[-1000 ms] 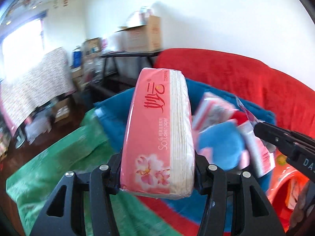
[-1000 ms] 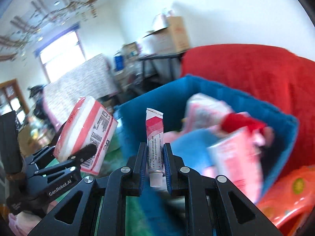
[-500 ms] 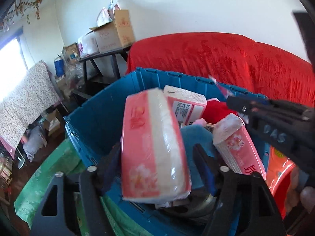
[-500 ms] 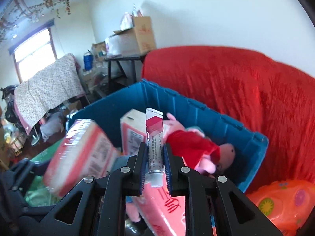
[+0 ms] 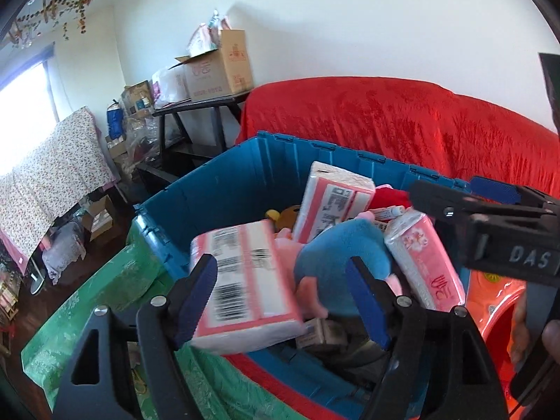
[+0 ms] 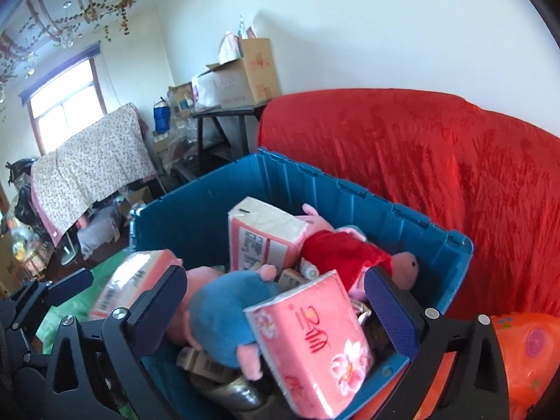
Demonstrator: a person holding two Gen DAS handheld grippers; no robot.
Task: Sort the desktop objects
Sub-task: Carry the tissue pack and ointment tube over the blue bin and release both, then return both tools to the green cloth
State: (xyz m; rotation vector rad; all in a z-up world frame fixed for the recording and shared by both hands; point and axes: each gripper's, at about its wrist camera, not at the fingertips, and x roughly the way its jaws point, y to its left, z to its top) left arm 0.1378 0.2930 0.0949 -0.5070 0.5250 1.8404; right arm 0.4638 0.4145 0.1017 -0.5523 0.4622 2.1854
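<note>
Both hand-held grippers hover over the blue bin (image 6: 413, 224), which stands on a green cloth (image 5: 101, 301) in front of a red cover (image 6: 437, 161).

The left hand-held gripper (image 5: 280, 301) is open. Its jaws have just been opening, and the pink tissue pack (image 5: 245, 280) with the barcode side up lies between them, blurred, at the near left wall of the bin. The right pad stands clear of it; whether the left pad touches the pack I cannot tell.

The right hand-held gripper (image 6: 276, 308) is also open — its jaws have just been opening, as wide as they go, and no pad presses on anything. Under it, inside the bin, lie a blue plush toy (image 6: 227, 318), a second tissue pack (image 6: 315, 346) with a flower print, a third tissue pack (image 6: 262, 234) leaning at the back, and a pink plush toy in a red dress (image 6: 350, 255). A small white tube (image 6: 309, 269) lies between the third pack and the red dress. An orange plastic thing (image 6: 525, 350) is just beside the bin on the right.
</note>
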